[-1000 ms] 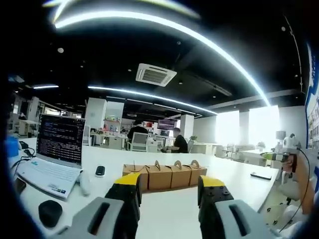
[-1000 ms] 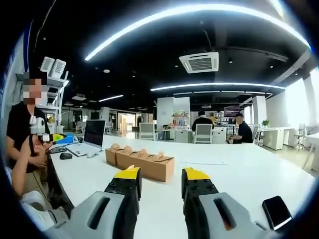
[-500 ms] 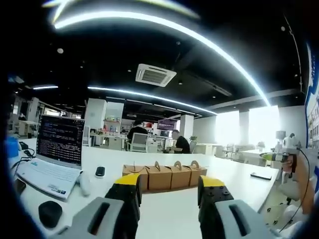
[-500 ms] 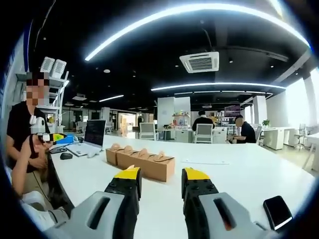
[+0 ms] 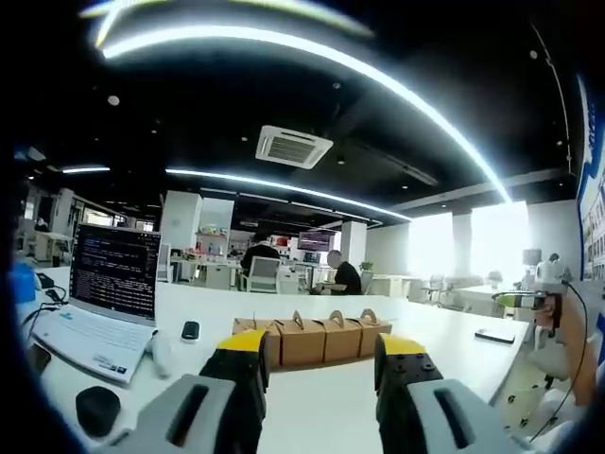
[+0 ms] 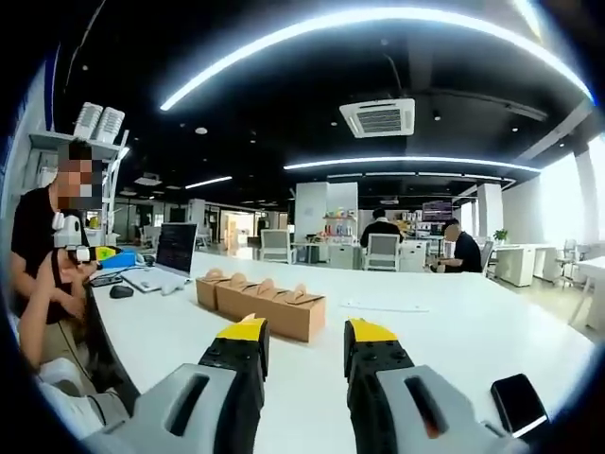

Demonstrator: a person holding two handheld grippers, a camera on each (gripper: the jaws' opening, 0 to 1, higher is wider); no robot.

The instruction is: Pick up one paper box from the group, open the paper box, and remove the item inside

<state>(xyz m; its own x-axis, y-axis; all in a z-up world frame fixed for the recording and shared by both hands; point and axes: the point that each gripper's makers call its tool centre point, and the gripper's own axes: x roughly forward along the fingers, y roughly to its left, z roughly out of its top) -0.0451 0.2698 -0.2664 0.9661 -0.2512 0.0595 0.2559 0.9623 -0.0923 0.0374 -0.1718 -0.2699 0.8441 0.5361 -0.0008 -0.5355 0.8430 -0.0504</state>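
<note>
A row of several brown paper boxes [image 5: 317, 338] with curved handle tops stands on the white table [image 5: 321, 402], just beyond my left gripper [image 5: 317, 355]. That gripper is open, its yellow-tipped jaws apart with nothing between them. In the right gripper view the same row of boxes [image 6: 263, 307] sits ahead and slightly left of my right gripper [image 6: 302, 340], which is open and holds nothing. Both grippers hover above the table, short of the boxes.
A laptop [image 5: 99, 298], a mouse [image 5: 97, 409] and a small black device [image 5: 190, 330] lie left of the boxes. A phone [image 6: 517, 402] rests at the right. A seated person [image 6: 43, 255] is at the table's left end. Other people sit at far desks.
Both views have tilted up very slightly; the boxes sit a touch lower in frame. Nothing on the table has moved and both grippers stay open.
</note>
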